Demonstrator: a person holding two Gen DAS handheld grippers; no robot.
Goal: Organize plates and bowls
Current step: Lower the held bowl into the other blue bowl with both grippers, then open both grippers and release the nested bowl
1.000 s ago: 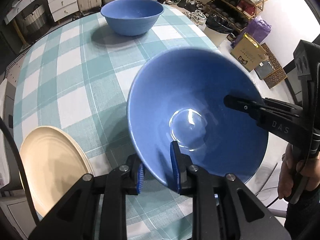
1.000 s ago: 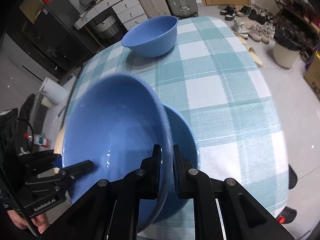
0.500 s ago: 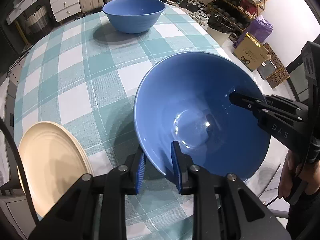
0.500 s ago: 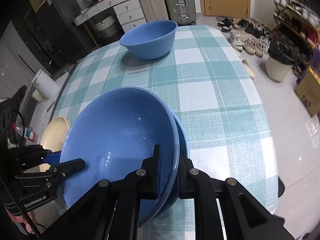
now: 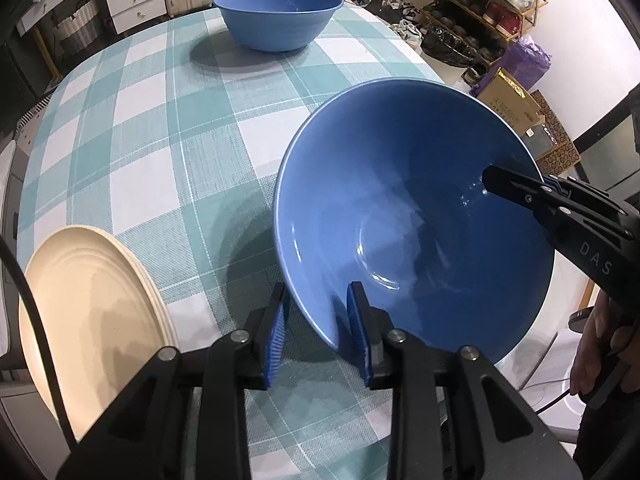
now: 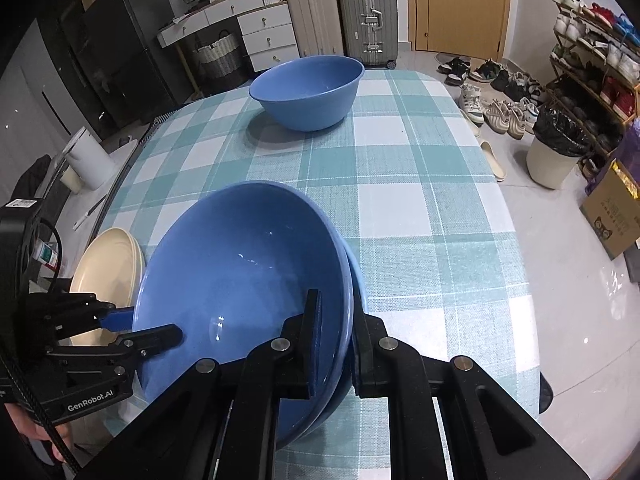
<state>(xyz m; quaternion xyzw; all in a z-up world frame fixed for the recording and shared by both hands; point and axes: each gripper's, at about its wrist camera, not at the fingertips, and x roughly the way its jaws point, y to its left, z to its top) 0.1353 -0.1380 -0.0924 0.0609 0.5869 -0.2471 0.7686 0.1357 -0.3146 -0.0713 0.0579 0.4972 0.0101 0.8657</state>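
Note:
Two blue bowls sit nested on the teal checked table, near its front edge. My right gripper is shut on their near rim, one finger inside and one outside. In the left wrist view the same bowls fill the middle, and the right gripper clamps the right rim. My left gripper straddles the opposite rim; its jaws are opening and the blue pads stand off the wall. A third blue bowl stands alone at the far end. Cream plates lie stacked at the left edge.
The table's right edge runs close beside the nested bowls. On the floor to the right are a white bin, a cardboard box and a shoe rack. Suitcases and white drawers stand behind the table.
The upper bowl, tilted and raised before, has come down level into the lower bowl. My left jaws have widened off the rim. The right gripper has kept its grip and rolled slightly.

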